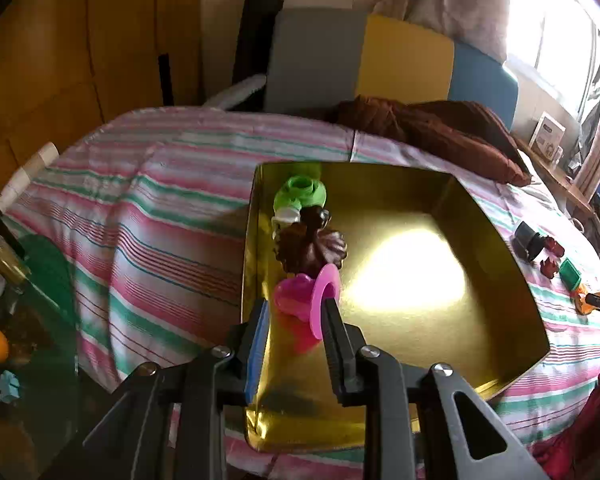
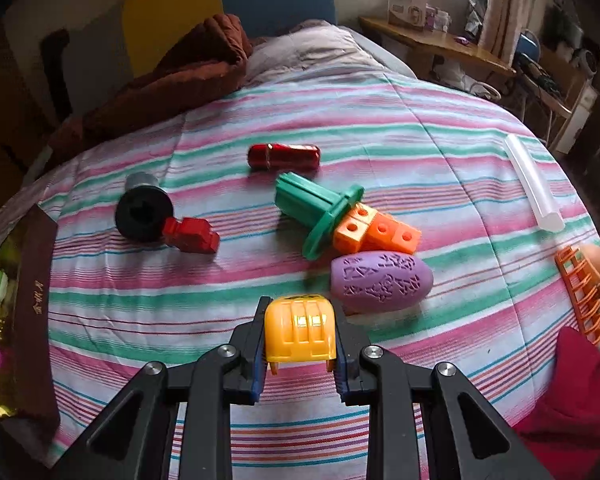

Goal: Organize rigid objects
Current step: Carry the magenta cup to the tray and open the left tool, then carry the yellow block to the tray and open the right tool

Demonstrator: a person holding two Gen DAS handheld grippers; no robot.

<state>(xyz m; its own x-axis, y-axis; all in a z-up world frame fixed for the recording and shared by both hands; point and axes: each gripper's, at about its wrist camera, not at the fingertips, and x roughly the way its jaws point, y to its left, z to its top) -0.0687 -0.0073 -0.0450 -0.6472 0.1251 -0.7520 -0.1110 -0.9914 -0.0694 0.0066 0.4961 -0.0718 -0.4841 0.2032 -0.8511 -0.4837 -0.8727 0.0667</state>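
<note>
Since the toys are getting sorted into the gold box [image 1: 500, 264] on the bed, the left hand-held gripper [image 1: 296, 320] hangs over its near-left corner, jaws parted, with the pink toy [image 1: 300, 300] loose between them, apparently just dropped behind the brown and green ones. The right hand-held gripper [image 2: 300, 344] is clamped on a yellow toy [image 2: 300, 328], purple egg [image 2: 382, 282] just ahead-right.

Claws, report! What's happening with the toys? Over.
Left claw open around pink toy in gold box. Right claw shut on yellow toy. Nothing blocking.
</note>
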